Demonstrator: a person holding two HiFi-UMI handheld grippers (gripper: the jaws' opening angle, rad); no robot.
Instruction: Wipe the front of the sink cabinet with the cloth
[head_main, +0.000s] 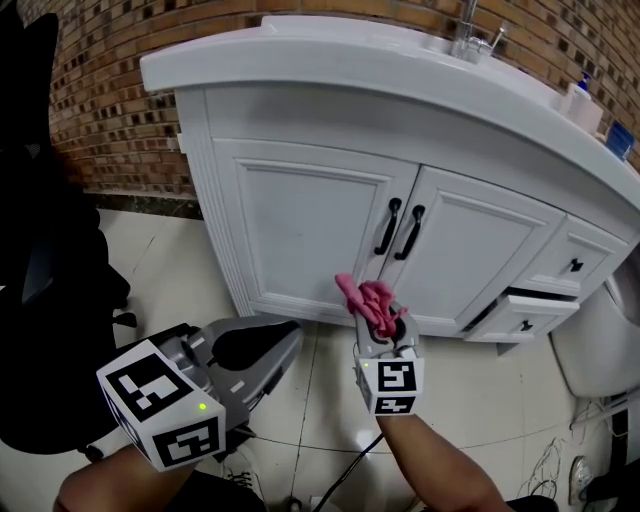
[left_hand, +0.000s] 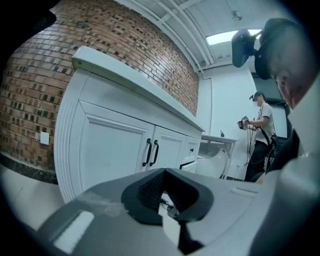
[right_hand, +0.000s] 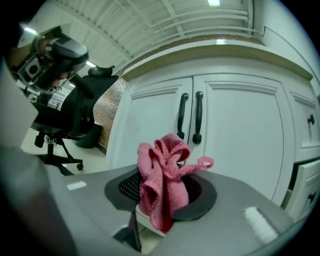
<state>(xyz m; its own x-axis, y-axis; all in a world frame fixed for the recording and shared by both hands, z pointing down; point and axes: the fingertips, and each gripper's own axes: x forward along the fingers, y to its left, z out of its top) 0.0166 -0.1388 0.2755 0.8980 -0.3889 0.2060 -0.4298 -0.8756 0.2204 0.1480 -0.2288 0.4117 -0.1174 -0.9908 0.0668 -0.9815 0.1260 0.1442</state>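
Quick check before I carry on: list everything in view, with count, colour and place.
sink cabinet: one, white, centre
door handles: two, black, where the doors meet
drawers: two seen, white, right of the doors, lower one ajar
faucet: one, metal, on top
office chair: one, black, far left
cloth: one, pink, bunched in the right tongs
bystander: one, far off in the left gripper view
left tongs: shut, empty, low left
right tongs: shut on the cloth, before the doors
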